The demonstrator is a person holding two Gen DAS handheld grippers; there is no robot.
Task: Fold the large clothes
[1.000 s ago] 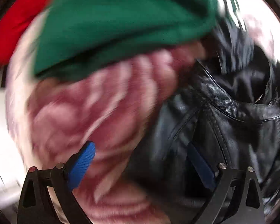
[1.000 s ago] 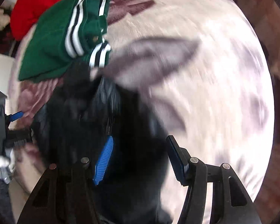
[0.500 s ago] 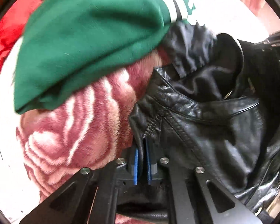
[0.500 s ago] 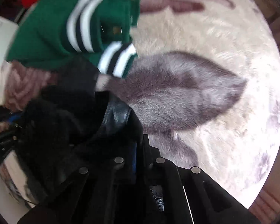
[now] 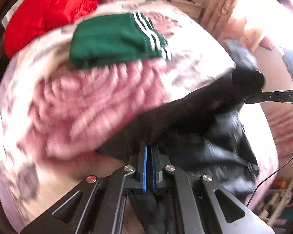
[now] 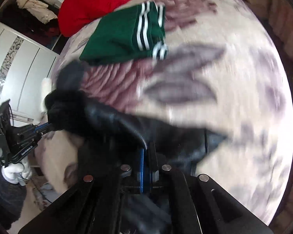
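A black leather jacket (image 5: 214, 136) hangs stretched between my two grippers above the bed, blurred by motion. My left gripper (image 5: 149, 150) is shut on one edge of it, blue pads pressed together with leather at their tips. My right gripper (image 6: 147, 152) is shut on another edge of the jacket (image 6: 115, 120), its pads half hidden by the leather. From the left wrist view the right gripper (image 5: 244, 99) shows at the far right, pinching a bunched dark part. The right wrist view shows the left gripper (image 6: 49, 125) at the left, in a white-gloved hand (image 6: 15, 171).
A folded green garment (image 5: 115, 41) with white stripes lies on the floral blanket (image 5: 87, 107) beyond the jacket. A red garment (image 5: 48, 9) is piled at the bed's far end. A white wardrobe (image 6: 19, 68) stands at the left, and pink curtains (image 5: 234, 9) hang at the right.
Both grippers went from open over the jacket to shut on its edges. They have since risen and pulled back, lifting the jacket off the blanket and spreading it between them.
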